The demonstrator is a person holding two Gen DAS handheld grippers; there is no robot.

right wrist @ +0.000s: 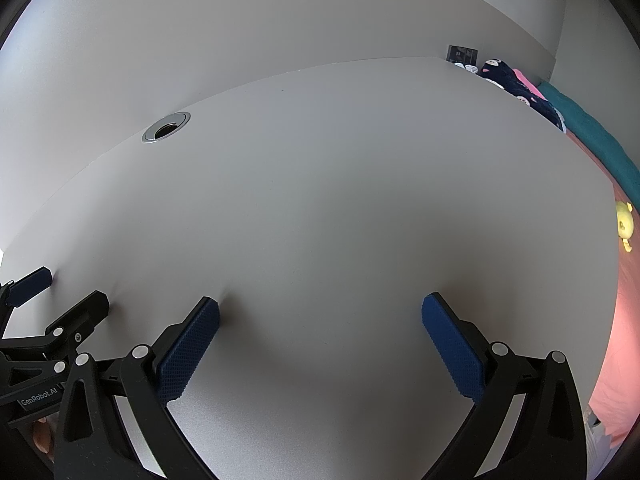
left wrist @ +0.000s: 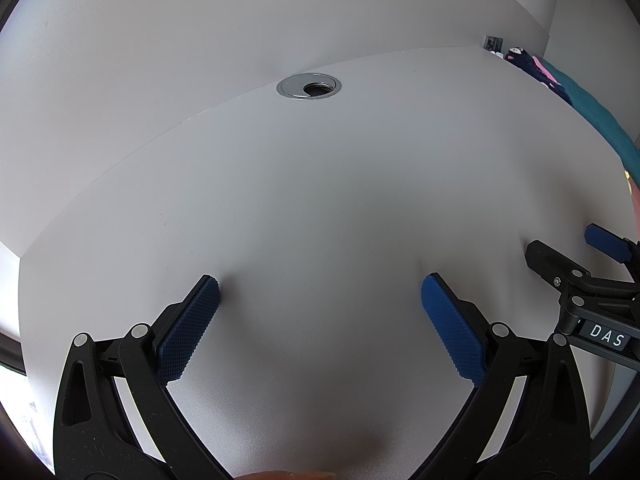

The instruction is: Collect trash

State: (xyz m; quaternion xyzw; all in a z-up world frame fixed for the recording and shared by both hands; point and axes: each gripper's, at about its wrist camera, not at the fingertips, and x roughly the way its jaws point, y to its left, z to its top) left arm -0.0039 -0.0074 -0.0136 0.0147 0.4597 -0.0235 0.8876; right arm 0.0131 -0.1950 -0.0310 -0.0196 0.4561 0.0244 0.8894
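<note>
Hand-held gripper [left wrist: 320, 292] bases cropped

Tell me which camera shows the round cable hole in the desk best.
The left wrist view: the cable hole sits near the centre, facing the camera, its silver ring and dark opening clear. In the right wrist view it lies off to the left, smaller and more slanted.
</note>
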